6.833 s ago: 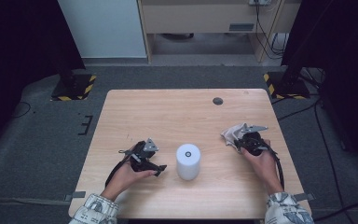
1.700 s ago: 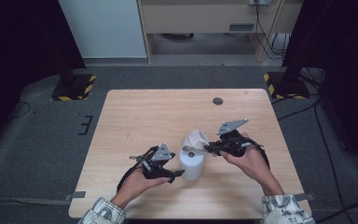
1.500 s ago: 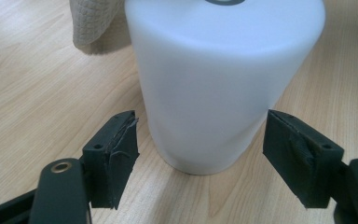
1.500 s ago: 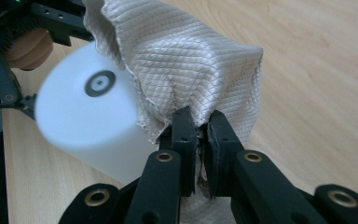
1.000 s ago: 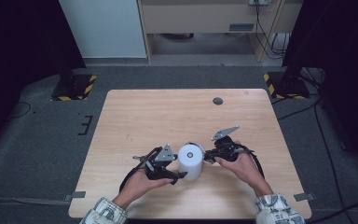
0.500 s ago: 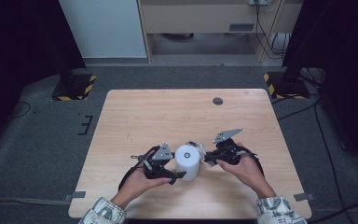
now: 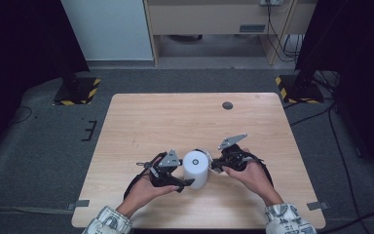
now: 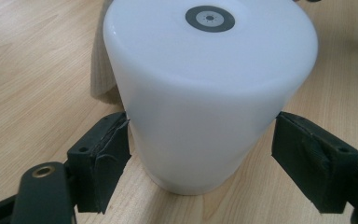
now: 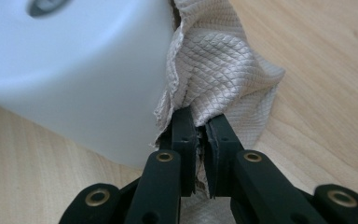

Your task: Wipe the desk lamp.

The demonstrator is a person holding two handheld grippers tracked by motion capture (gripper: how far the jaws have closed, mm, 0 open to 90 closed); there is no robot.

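At lower centre of the tabletop [image 7: 141, 122], the left tool [image 8: 200, 154] brackets the smooth, slippery white cylinder [image 8: 209, 93], jaws spread, barely touching. The right tool [image 9: 198, 135] pinches the limp beige cloth [image 9: 219, 79]; grip the cylinder low on its sides.

Wooden table [image 7: 141, 126]: white cylinder [image 7: 195, 168], cloth [image 9: 223, 79].

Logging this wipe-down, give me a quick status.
Left gripper open, fingers straddling the white cylinder. Right gripper shut on the beige cloth, pressed against the cylinder's side. Nothing in the way.
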